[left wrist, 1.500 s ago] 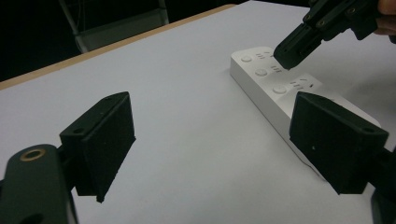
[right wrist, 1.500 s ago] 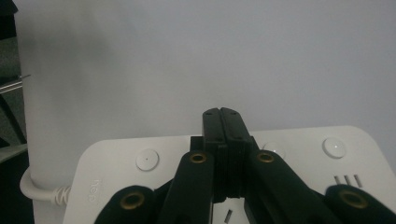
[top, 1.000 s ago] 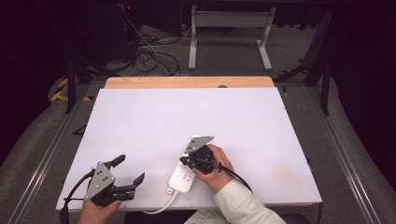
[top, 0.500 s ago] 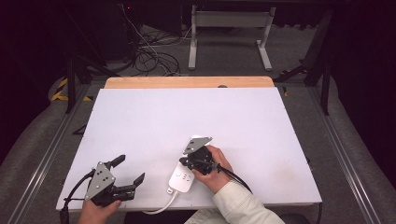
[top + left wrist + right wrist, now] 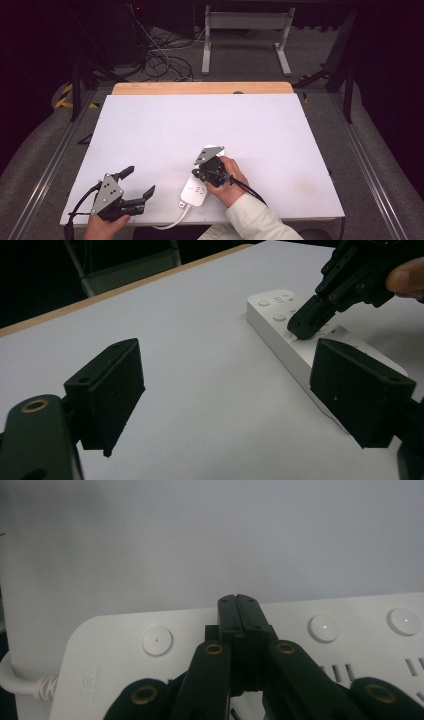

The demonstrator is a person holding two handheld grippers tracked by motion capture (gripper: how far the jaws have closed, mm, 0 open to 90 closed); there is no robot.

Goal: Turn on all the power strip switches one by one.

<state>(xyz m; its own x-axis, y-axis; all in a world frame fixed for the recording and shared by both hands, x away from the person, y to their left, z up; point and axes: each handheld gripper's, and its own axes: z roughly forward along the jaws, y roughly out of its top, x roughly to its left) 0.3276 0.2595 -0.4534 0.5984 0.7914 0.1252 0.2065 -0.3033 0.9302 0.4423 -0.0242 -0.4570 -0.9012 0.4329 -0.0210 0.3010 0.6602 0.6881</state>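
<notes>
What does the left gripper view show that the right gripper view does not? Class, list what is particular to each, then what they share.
Left gripper view alone: the left gripper with jaws wide apart over bare table, and the right gripper from the side, tip down on the power strip.

Right gripper view alone: the strip's white cable and the right gripper's jaws shut together.

Both: the power strip with its round buttons.

Smooth white plastic power strip (image 5: pixel 195 190) on matt white table (image 5: pixel 200 125).
</notes>
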